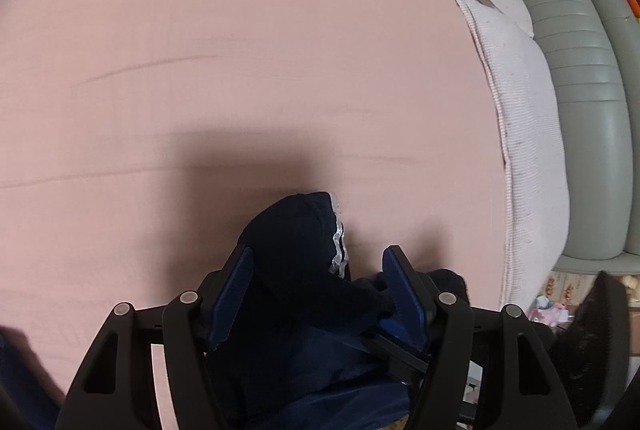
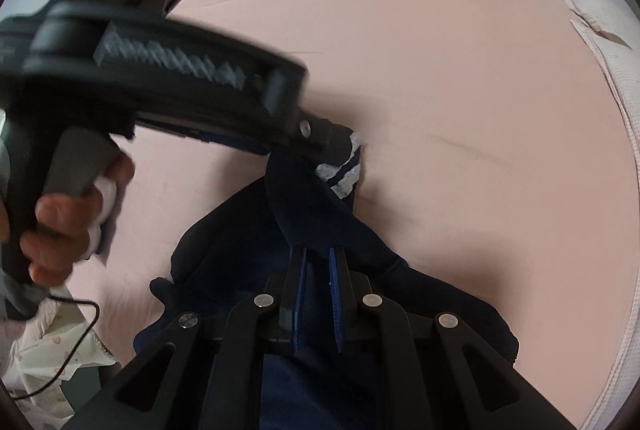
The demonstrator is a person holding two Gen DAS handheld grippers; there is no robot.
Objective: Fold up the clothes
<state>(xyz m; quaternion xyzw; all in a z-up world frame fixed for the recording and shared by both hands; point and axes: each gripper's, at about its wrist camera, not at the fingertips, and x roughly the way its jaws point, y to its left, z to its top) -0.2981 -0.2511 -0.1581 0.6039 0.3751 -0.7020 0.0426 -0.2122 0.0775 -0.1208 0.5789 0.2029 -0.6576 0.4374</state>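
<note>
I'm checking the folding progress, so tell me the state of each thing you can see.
Navy garment: bunched on the bed, not folded flat.
Left gripper: open, garment between its fingers.
Right gripper: shut on navy garment.
Pink sheet: spread, lightly creased.

1 navy garment (image 1: 304,230) – 2 grippers: left (image 1: 318,272), right (image 2: 318,262) – 1 pink sheet (image 1: 240,50).

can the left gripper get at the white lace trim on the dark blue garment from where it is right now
Probably yes. The left gripper has its jaws wide apart around the dark blue garment, and the white lace trim lies just ahead of its fingers, uncovered on the pink sheet. Nothing blocks it.
</note>
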